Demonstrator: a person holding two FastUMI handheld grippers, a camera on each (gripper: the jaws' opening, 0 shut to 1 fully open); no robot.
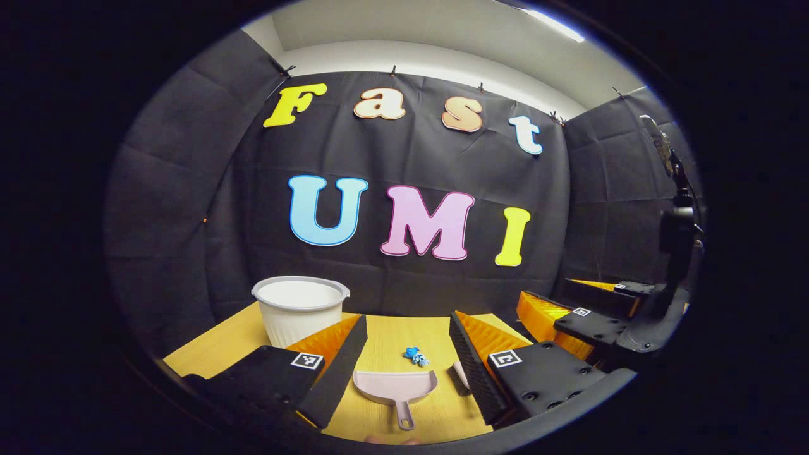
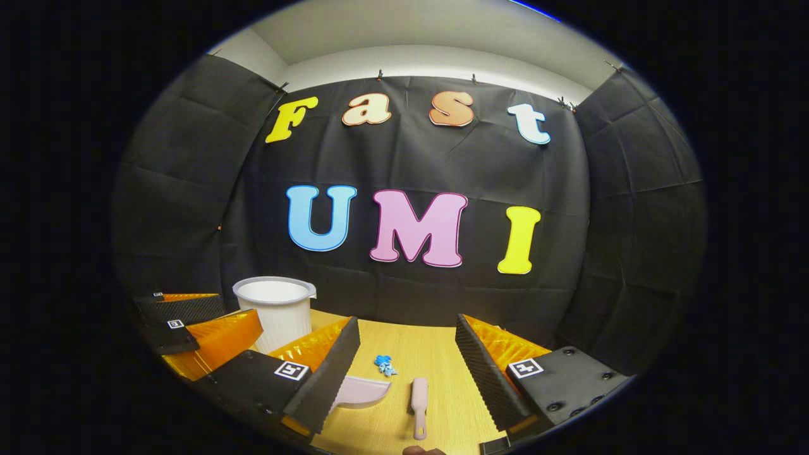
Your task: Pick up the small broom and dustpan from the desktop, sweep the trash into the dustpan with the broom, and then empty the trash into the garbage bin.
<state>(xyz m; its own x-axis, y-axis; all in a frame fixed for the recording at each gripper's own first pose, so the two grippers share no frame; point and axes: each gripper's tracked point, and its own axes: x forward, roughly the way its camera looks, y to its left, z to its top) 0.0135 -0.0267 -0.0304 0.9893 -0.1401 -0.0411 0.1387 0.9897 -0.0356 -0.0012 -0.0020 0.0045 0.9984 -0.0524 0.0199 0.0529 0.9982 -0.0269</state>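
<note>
In the right gripper view the dustpan (image 2: 363,390) lies lower centre on the tabletop (image 2: 436,354), broom (image 2: 419,404) just right of it, trash (image 2: 384,364) behind, bin (image 2: 275,313) at left, farther back.

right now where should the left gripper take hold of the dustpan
By its handle, coming from the near side. The dustpan lies flat on the desktop with the handle pointing back toward the open left gripper, scoop mouth facing the blue trash. The narrow handle suits the fingers.
</note>
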